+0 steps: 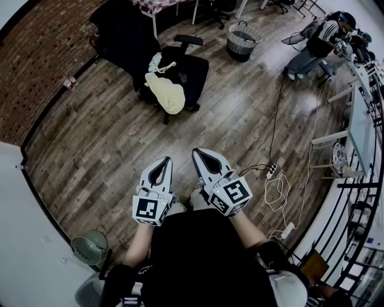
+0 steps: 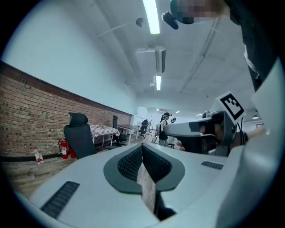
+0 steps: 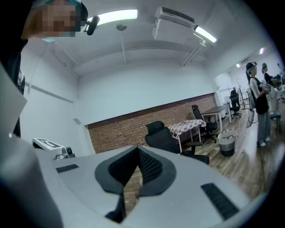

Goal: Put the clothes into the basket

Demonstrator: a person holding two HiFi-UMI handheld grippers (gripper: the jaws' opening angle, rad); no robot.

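Note:
A pale yellow garment lies draped over the seat of a black office chair, with a small light-blue and white item beside it. The grey woven basket stands on the wooden floor to the chair's right; the right gripper view shows it far off. Both grippers are held close to my body, far from the chair, and point roughly level towards it. My left gripper is shut with nothing in it, its tips meeting. My right gripper is likewise shut and empty.
A person sits at the far right by a white desk. Cables and a power strip lie on the floor right of my hands. A fan stands at lower left. A cloth-covered table and brick wall lie beyond the chair.

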